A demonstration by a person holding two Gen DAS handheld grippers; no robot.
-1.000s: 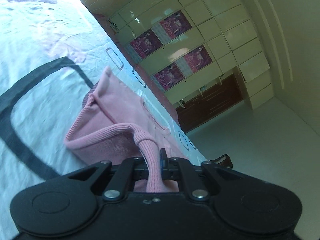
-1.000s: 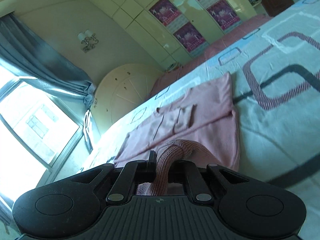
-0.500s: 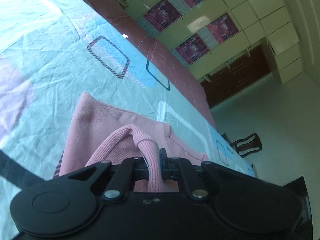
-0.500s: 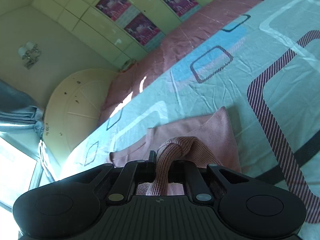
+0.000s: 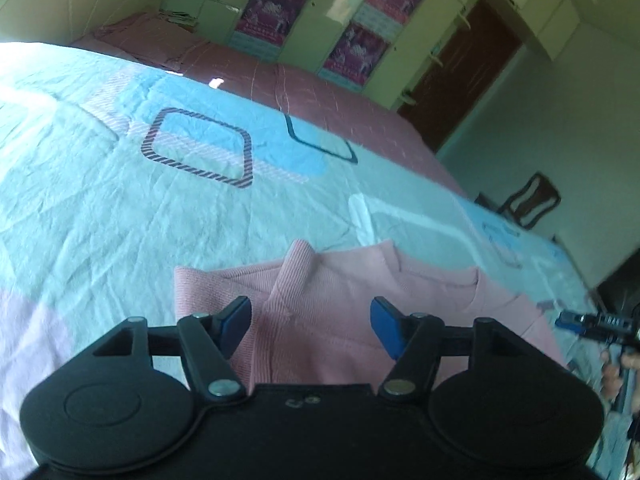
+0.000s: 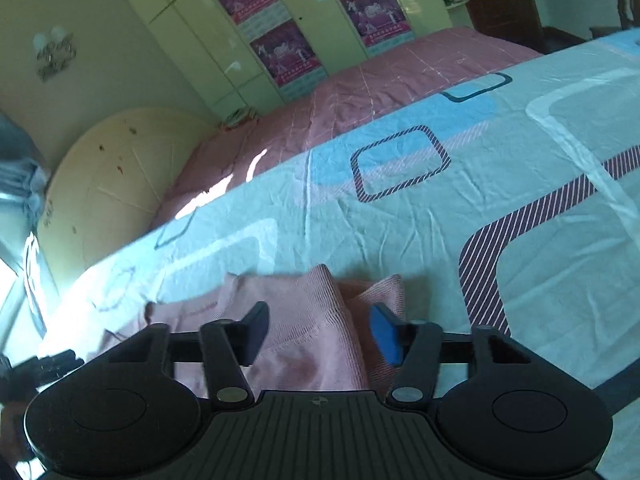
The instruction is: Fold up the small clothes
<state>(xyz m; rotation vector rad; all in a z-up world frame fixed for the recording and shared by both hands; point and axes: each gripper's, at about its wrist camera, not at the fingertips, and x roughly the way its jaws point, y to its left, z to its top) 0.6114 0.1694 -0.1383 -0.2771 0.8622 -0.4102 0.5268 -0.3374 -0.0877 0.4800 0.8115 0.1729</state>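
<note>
A small pink knit garment (image 5: 332,304) lies folded on the patterned bed sheet (image 5: 160,208). My left gripper (image 5: 311,325) is open just above its left part, with nothing between the blue pads. The garment also shows in the right wrist view (image 6: 312,328), with a raised fold at its right end. My right gripper (image 6: 320,332) is open over that end and holds nothing. The right gripper's tip (image 5: 588,322) shows at the right edge of the left wrist view.
The bed sheet (image 6: 440,208) stretches ahead to a pink bedspread (image 6: 380,92). Behind it stand cupboards with posters (image 6: 280,52) and a round headboard (image 6: 108,184). A dark chair (image 5: 528,200) and a brown door (image 5: 460,64) are at the right.
Both grippers have opened and let go of the pink garment's edge, which now lies folded flat on the sheet. Both views have swung toward the far side of the bed.
</note>
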